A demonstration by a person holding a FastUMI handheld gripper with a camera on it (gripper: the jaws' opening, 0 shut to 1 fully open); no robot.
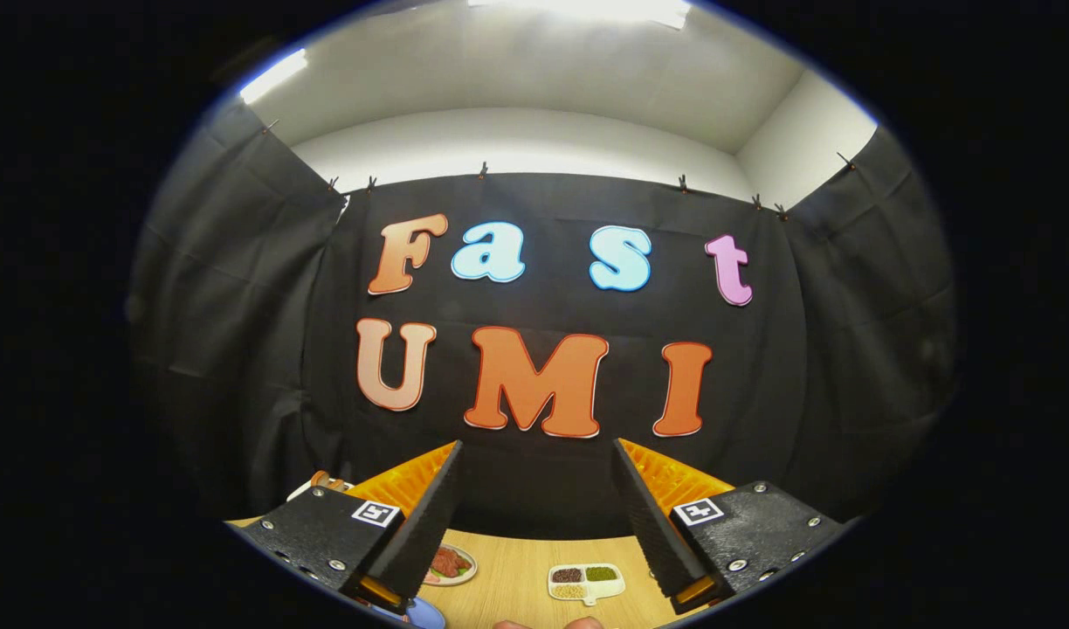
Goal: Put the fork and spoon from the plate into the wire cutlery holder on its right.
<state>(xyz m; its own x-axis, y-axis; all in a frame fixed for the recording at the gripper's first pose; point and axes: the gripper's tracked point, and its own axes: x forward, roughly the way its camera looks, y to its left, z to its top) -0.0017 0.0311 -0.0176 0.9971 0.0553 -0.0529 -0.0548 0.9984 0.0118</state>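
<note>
Evidently nothing is started: the gripper (534,515) hangs with fingers apart and empty above the worktop (517,585), fork and spoon ungrasped.

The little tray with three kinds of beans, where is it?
The white divided tray sits on the wooden table, between the open gripper fingers, right of the small plate.

A light wooden table (517,568) runs up to the black cloth wall at its far edge. On it, toward the left, lies a small oval plate (451,564) with red food. To its right, well apart, sits a white divided tray (586,583) with three compartments of dark, green and pale grains. At the far left edge a white dish (323,483) shows in part, and at the near edge a blue thing (425,613), too cut off to identify.
</note>
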